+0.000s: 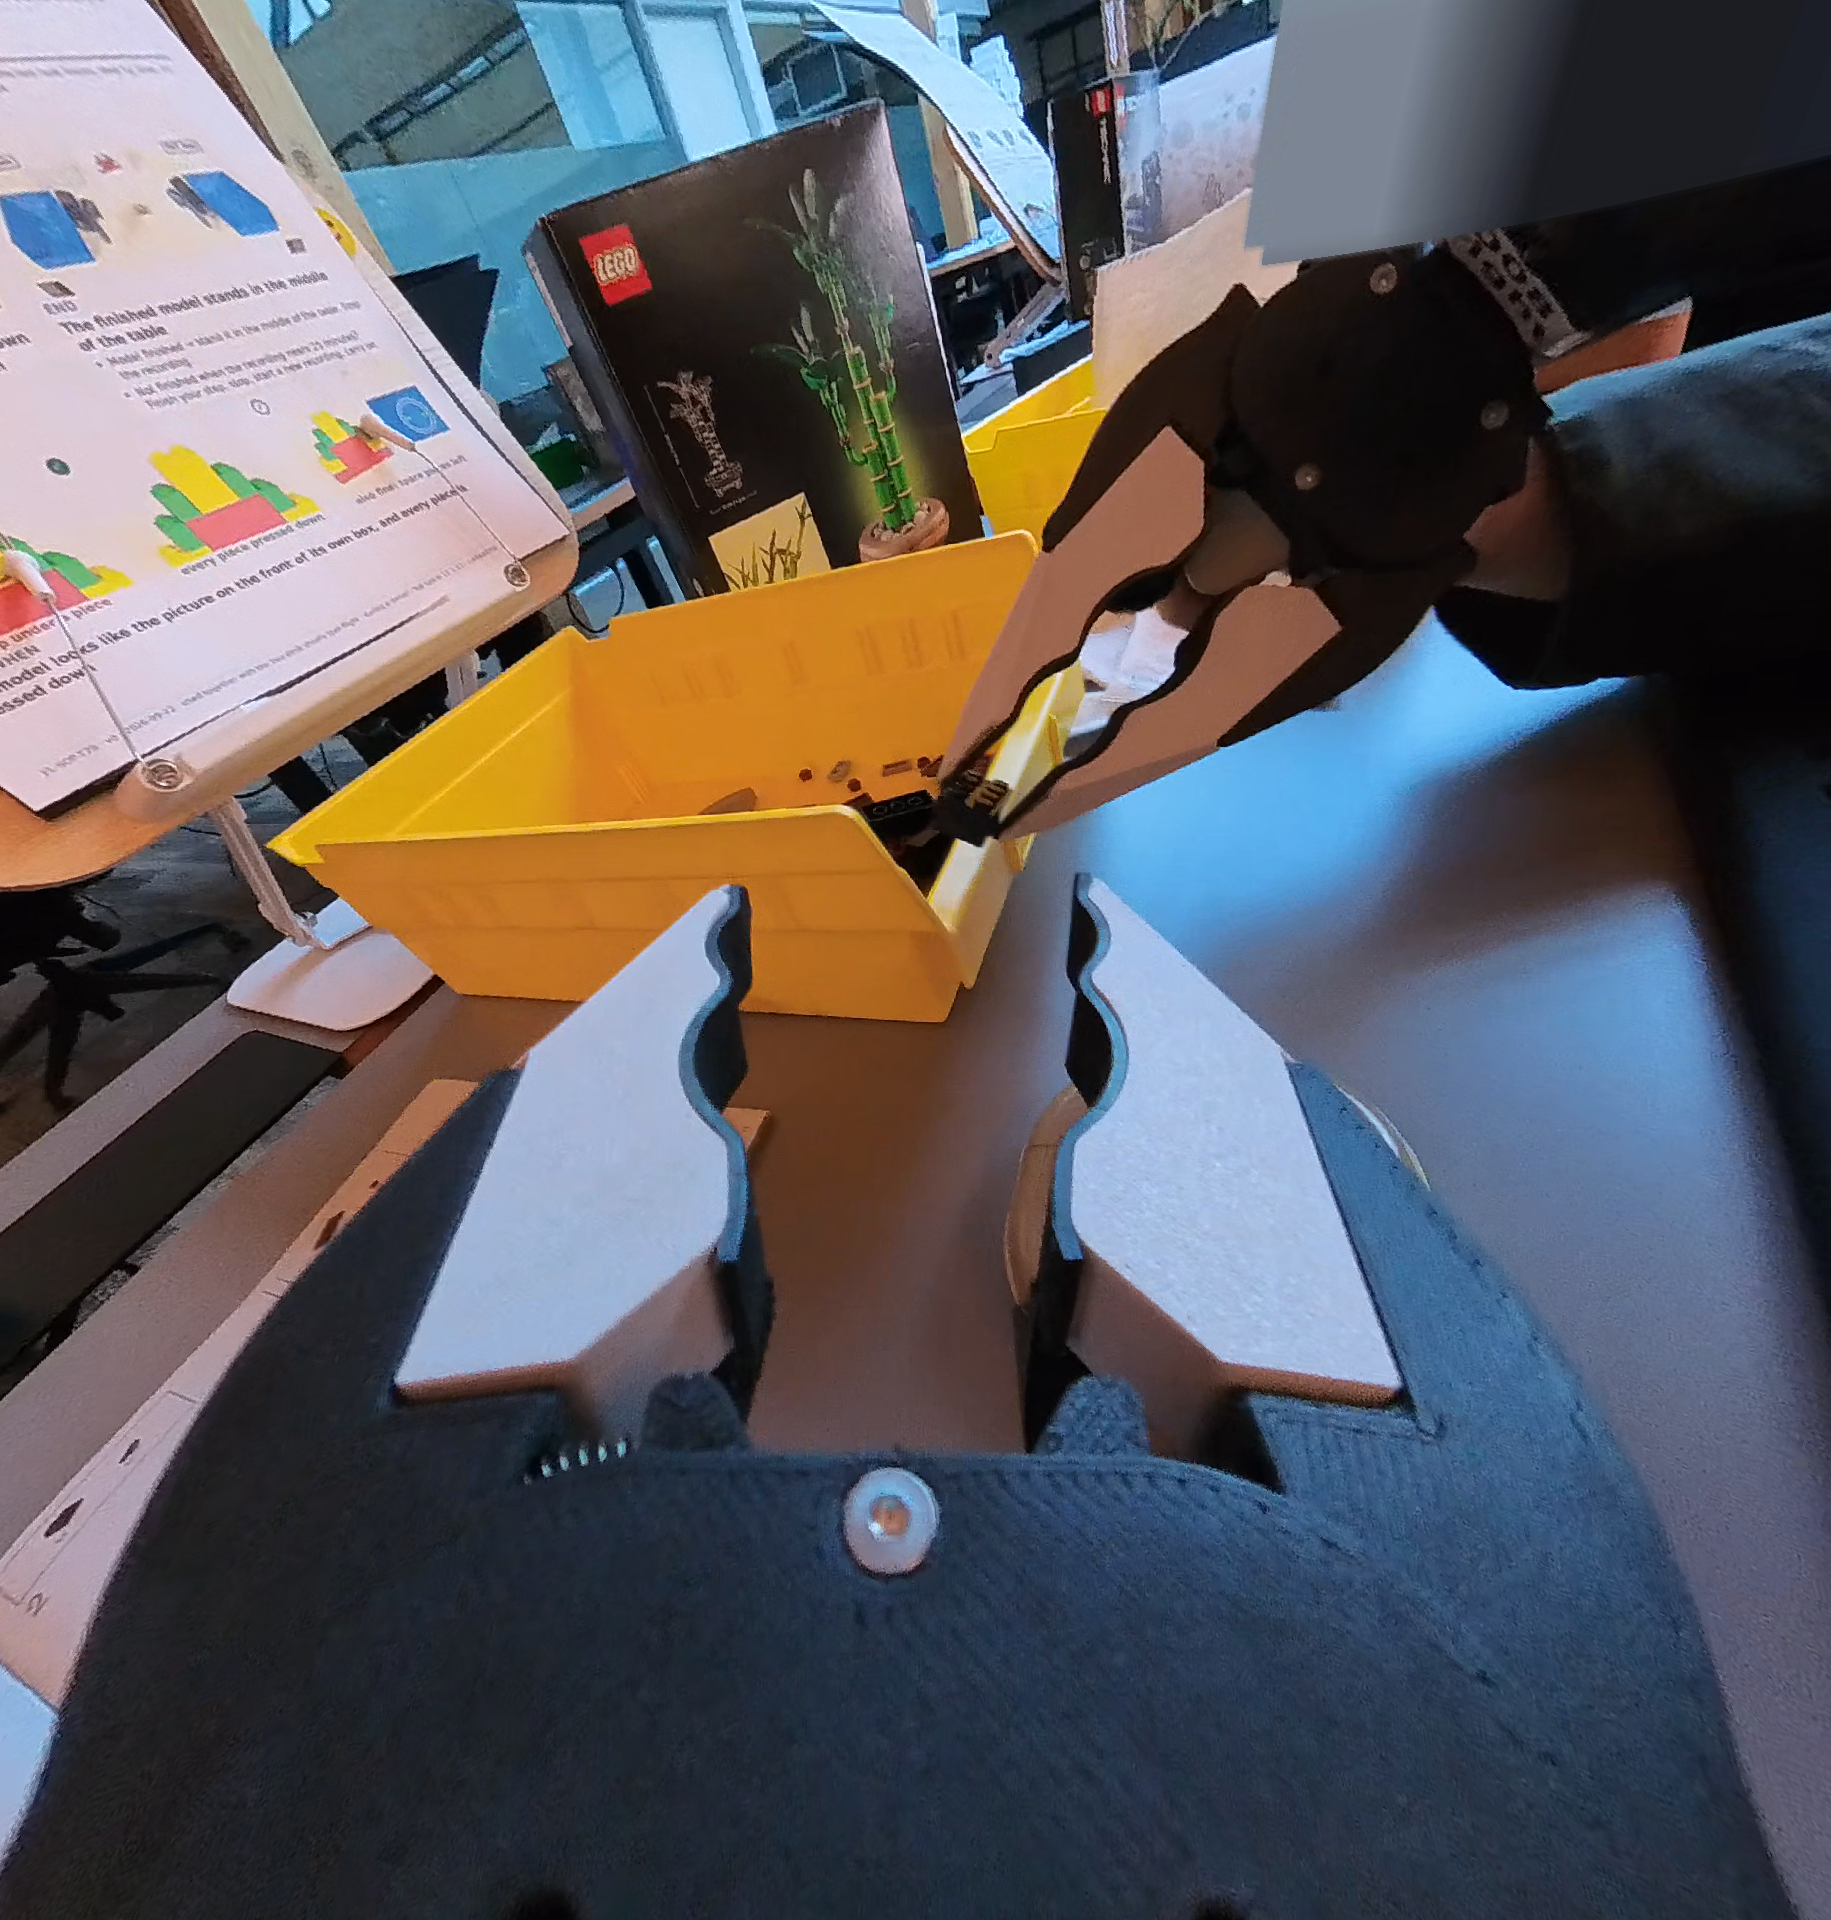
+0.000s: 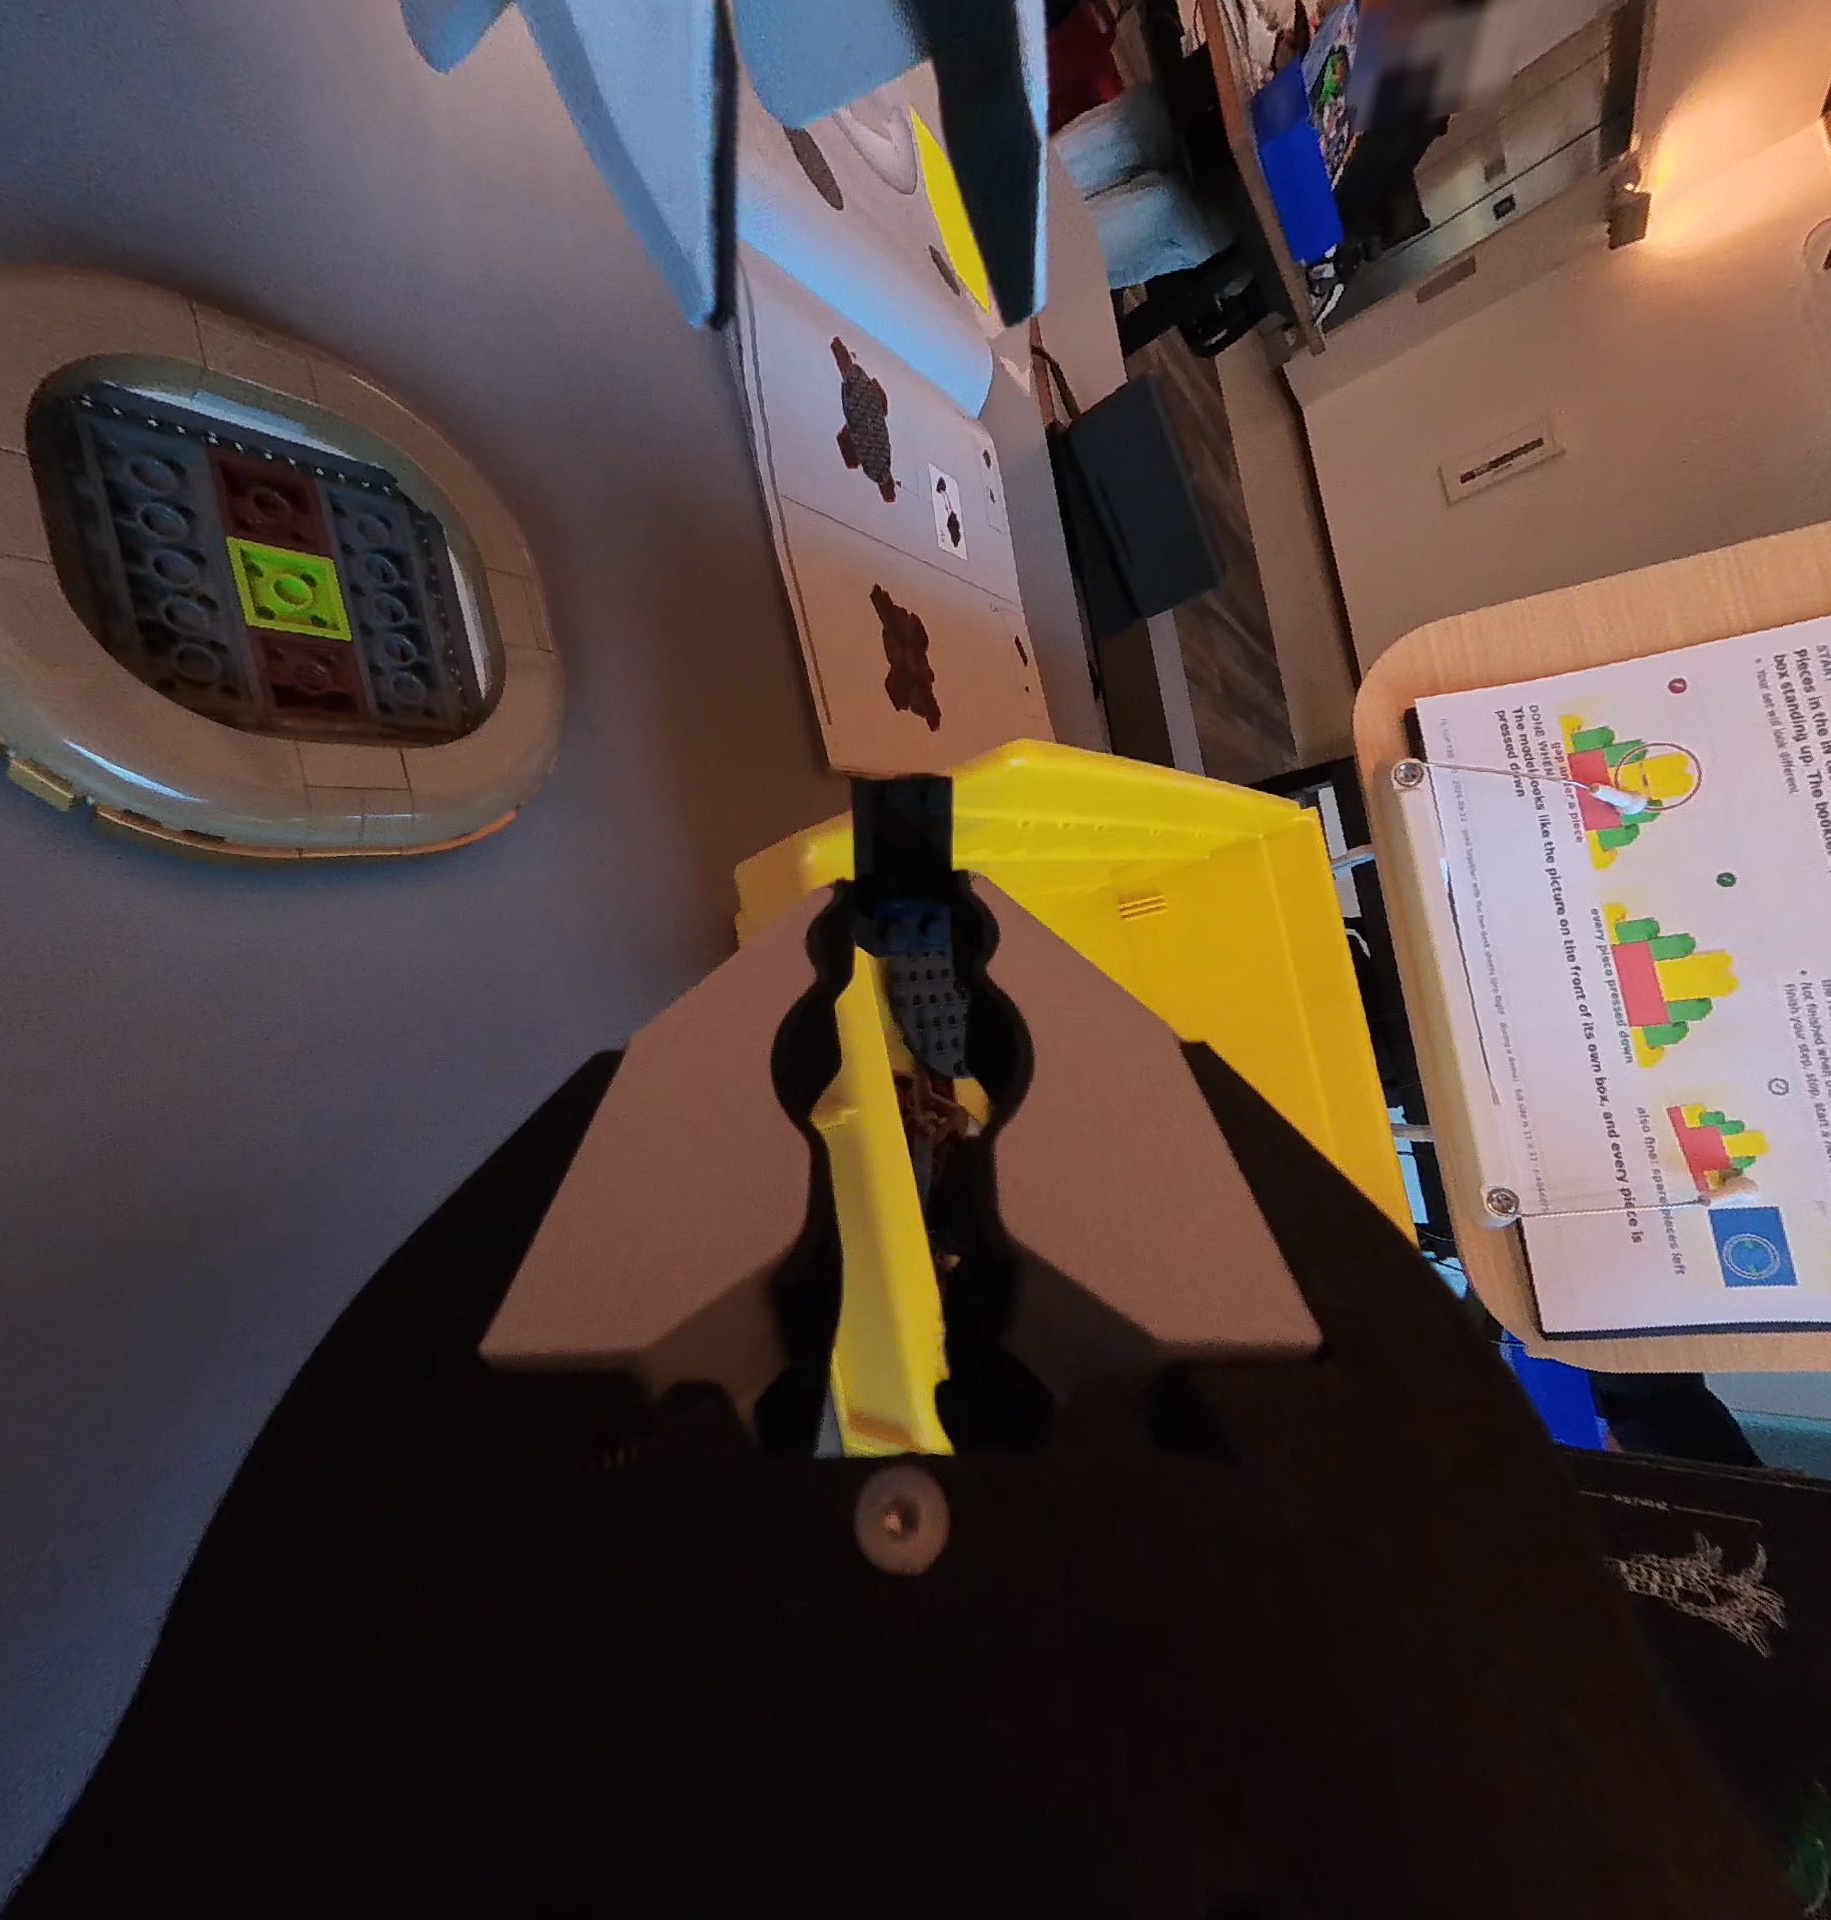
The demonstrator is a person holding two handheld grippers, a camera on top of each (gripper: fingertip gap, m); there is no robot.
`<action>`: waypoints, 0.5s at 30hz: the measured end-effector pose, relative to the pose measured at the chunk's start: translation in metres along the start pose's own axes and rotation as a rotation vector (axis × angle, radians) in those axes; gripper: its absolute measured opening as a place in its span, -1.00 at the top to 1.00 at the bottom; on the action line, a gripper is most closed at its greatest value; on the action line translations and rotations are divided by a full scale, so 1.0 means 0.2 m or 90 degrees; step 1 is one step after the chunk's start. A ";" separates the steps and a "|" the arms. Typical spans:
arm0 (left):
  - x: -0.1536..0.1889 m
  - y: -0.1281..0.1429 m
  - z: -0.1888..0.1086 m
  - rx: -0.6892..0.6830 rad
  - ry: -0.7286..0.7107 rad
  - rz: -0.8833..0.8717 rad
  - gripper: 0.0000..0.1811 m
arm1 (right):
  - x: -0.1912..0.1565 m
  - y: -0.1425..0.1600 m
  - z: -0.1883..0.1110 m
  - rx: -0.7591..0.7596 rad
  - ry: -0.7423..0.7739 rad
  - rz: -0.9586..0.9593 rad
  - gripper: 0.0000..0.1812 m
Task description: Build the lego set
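1. Right gripper (image 2: 903, 883): matte black body, pale flat-faced fingers with wavy black inner edges. It is clenched on a black lego piece (image 2: 900, 831) at the fingertips, at centre frame in the right wrist view. In the left wrist view it (image 1: 978, 816) reaches in from the upper right.
2. Black lego piece (image 1: 968, 810): small, narrow and studded; in the right wrist view its long axis runs up the frame, pointing away from the gripper. It sits just over the yellow bin's right wall.
3. Yellow bin (image 1: 630, 883): smooth moulded plastic, open-topped with slanted walls, centre of the left wrist view; small dark pieces lie inside.
4. Left gripper (image 1: 906, 914): textured dark body, same pale fingers, released and spread apart with nothing between them, lower centre, just short of the bin.
5. Pot base (image 2: 256, 582): tan rounded ring around grey, dark red and lime studded plates, left of the right wrist view, on the grey table (image 2: 371, 1091).
6. Set box (image 1: 755, 353): black cardboard, upright behind the bin.
7. Instruction booklet (image 2: 890, 520): open, flat, upper centre.
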State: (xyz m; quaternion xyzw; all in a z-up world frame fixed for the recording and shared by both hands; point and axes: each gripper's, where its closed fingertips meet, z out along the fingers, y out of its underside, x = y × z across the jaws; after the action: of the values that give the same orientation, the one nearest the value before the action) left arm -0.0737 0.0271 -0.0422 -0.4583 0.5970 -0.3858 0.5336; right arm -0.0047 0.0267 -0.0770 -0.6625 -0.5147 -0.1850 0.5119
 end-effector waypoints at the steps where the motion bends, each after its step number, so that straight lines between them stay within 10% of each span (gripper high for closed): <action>1: 0.00 0.00 0.00 -0.003 0.002 0.001 0.34 | 0.01 0.01 0.00 -0.006 0.003 -0.002 0.82; 15: 0.05 0.15 -0.02 -0.103 0.136 -0.164 0.38 | 0.38 0.29 -0.09 -0.027 0.138 0.303 0.63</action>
State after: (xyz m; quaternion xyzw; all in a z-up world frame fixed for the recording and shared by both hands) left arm -0.0814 0.0250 -0.0736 -0.5290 0.6156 -0.4479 0.3749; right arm 0.0811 0.0523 -0.0395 -0.7518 -0.2826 -0.1397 0.5792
